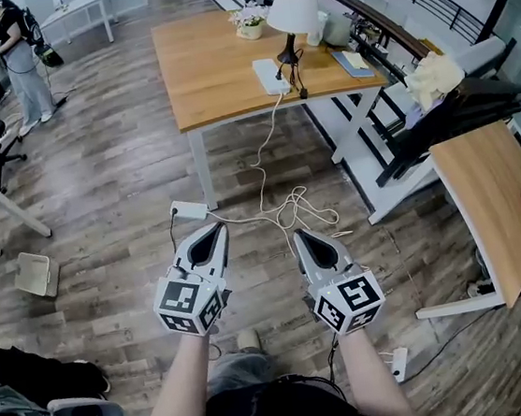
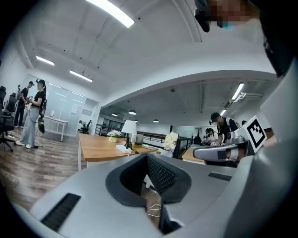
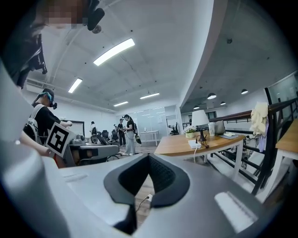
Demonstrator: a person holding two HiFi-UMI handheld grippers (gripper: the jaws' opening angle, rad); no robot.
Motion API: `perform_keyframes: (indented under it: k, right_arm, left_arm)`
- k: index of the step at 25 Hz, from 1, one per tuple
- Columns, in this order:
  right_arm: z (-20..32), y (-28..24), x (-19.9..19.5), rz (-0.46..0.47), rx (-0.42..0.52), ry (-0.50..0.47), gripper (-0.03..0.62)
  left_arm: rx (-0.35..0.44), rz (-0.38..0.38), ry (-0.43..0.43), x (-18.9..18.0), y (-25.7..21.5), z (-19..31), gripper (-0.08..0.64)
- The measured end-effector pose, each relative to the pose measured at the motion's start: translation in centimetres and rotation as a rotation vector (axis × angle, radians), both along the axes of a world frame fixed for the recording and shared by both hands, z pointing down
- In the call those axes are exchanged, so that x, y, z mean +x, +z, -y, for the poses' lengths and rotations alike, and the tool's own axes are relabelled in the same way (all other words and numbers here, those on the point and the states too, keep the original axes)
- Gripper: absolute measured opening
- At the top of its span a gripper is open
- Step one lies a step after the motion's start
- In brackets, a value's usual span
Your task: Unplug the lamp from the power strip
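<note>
Left gripper (image 1: 215,228) (image 2: 147,157): the person is holding it out in front of the body at about waist height, pointing level and away over the wooden floor (image 1: 116,182), with its marker cube nearest the body.
Left jaws: they are pressing together at the tips, pinching nothing; only floor and a bit of white cord are showing through the hollow behind the tips.
Right gripper (image 1: 299,235) (image 3: 149,156): it is hanging just beside the left one, side by side and apart from it, tipping very slightly downward.
Right jaws: they are closing fully on each other, with nothing between them.
Forearms: both are reaching forward from the bottom of the head view, bare and roughly parallel, with the left forearm (image 1: 182,391) angling slightly inward.
Lamp (image 1: 291,10) (image 2: 129,128) (image 3: 199,118): it is standing upright on the far side of the wooden table (image 1: 211,76), well apart from both grippers.
Power strip (image 1: 270,75) (image 2: 123,148) (image 3: 194,144): it is lying flat on the table just beside the lamp's base; whether the lamp's plug is sitting in it is too small to tell.
White cable (image 1: 266,136): it is dropping from the power strip over the table edge and ending in a loose tangle (image 1: 289,210) on the floor just ahead of the grippers.
White adapter (image 1: 188,209): it is lying on the floor near the left gripper's tips.
</note>
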State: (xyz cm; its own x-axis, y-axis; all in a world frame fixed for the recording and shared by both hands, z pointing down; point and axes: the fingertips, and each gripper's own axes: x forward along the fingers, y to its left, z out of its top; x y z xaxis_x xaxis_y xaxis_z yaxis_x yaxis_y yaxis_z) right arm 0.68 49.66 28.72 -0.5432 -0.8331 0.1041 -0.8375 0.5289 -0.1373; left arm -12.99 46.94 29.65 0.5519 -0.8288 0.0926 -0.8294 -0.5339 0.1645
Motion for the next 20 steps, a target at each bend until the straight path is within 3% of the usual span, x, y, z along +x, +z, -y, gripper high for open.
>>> perform_keyframes:
  k: [20]
  right_arm:
    - [12.3, 1.1, -2.3, 0.070, -0.009, -0.010, 0.008]
  left_arm:
    - [0.012, -0.003, -0.009, -2.5, 1.1, 11.0, -0.003]
